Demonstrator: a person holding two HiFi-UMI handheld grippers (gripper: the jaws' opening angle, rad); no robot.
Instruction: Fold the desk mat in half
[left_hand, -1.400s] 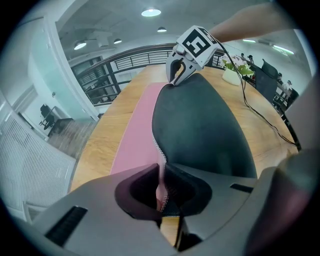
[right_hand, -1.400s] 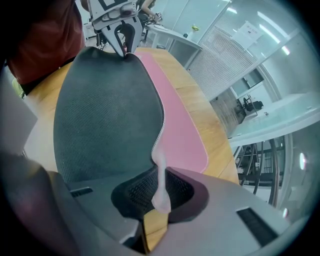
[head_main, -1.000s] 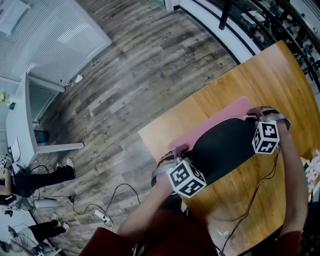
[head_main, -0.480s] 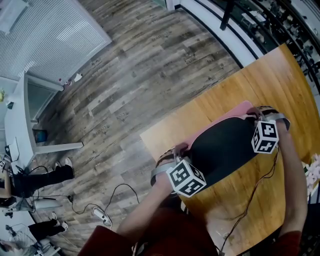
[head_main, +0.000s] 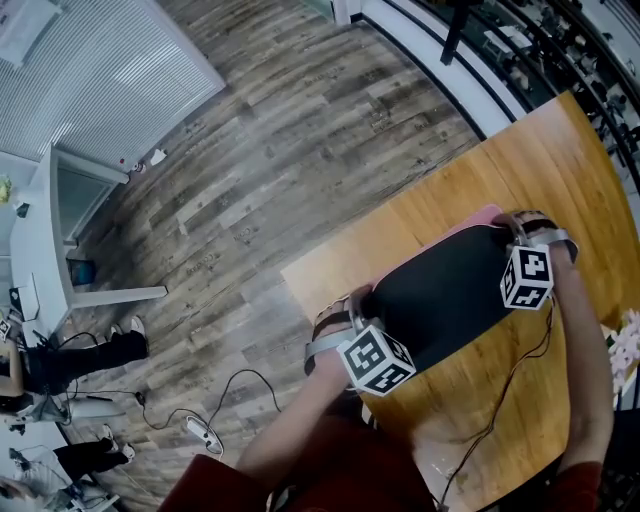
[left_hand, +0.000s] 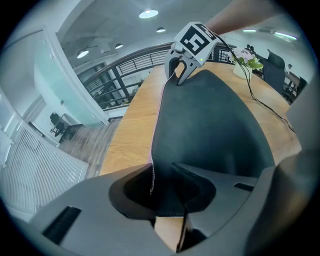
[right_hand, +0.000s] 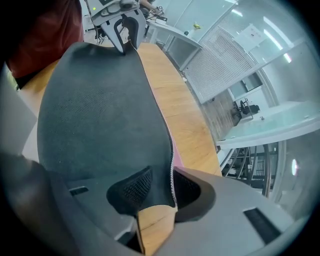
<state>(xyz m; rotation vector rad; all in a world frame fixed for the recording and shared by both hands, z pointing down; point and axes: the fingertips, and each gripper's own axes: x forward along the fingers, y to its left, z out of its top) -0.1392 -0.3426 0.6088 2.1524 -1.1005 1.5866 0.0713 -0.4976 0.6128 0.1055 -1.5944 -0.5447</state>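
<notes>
Hiding nearly all its pink, folded desk mat (head_main: 450, 295), left tongs (left_hand: 165, 190), right tongs (right_hand: 160, 195) just opened, corners loose between

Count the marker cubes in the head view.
2. One cube rides the left gripper at the desk mat's left corner, the other the right gripper at its right corner. Both grippers' jaws have just been opening, the mat between them. None seems hidden.

Left claw (left_hand: 167, 194): grey shell, white cube (head_main: 375, 360) with black square markers.
Right claw (right_hand: 160, 196): same grey, marker cube (head_main: 527, 277), thin black cable (head_main: 500, 405).
Clothing: dark red top (head_main: 340, 470).
</notes>
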